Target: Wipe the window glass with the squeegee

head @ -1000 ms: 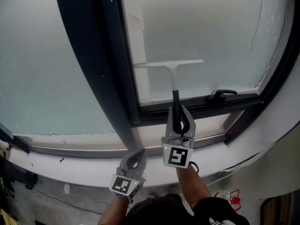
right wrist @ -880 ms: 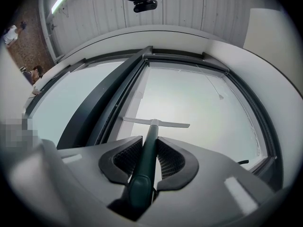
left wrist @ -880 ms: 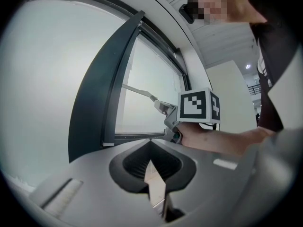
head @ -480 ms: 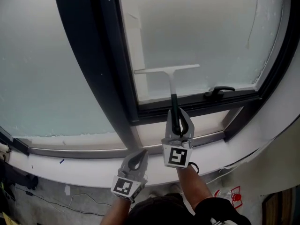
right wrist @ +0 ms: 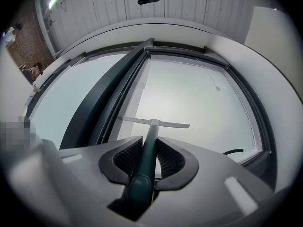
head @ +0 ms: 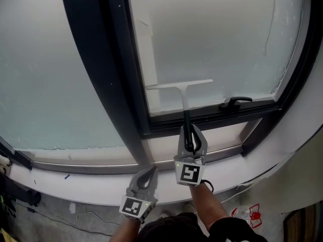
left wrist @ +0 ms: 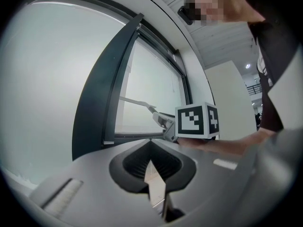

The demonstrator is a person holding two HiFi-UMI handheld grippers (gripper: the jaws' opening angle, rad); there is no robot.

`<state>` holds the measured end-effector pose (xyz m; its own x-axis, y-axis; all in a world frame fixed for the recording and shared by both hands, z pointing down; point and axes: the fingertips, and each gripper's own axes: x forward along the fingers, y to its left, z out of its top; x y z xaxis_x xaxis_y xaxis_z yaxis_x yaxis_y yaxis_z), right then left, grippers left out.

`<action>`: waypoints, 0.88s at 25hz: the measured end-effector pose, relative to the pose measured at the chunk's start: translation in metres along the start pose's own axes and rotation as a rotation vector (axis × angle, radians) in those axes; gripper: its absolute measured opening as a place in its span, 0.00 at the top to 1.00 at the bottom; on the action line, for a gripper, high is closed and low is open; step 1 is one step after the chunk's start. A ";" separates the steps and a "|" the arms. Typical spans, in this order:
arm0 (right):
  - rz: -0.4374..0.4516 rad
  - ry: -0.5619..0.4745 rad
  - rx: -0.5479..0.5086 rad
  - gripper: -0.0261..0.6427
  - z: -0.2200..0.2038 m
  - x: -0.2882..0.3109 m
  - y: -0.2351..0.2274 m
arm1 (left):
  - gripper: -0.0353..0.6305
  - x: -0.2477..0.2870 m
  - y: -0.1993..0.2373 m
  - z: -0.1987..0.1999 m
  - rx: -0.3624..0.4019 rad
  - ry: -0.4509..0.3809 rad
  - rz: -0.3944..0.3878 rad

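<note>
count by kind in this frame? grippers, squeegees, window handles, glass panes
grippers: 2 (left gripper, shut and empty; right gripper, shut on the squeegee)
squeegee: 1
window handle: 1
glass panes: 2 (left pane, right pane)
total: 6

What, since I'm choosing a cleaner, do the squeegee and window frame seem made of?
Squeegee: probably plastic; smooth matte white head, dark green handle. Window frame: likely coated metal, going by its dark satin finish and crisp straight profiles; cannot be sure.
</note>
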<state>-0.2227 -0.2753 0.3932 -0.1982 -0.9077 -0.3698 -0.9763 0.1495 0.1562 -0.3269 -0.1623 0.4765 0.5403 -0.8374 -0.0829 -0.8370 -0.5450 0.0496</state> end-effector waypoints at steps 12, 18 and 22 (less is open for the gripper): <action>0.010 0.067 0.011 0.81 -0.022 -0.012 0.005 | 0.95 -0.007 0.006 -0.017 -0.045 0.033 0.040; 0.019 0.080 0.010 0.81 -0.029 -0.017 0.008 | 0.95 -0.008 0.005 -0.028 -0.065 0.052 0.032; 0.022 0.102 0.015 0.81 -0.037 -0.023 0.008 | 0.95 -0.012 0.004 -0.035 -0.070 0.069 0.024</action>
<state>-0.2231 -0.2681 0.4369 -0.2108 -0.9392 -0.2709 -0.9732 0.1754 0.1490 -0.3337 -0.1563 0.5122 0.5268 -0.8499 -0.0124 -0.8430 -0.5242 0.1206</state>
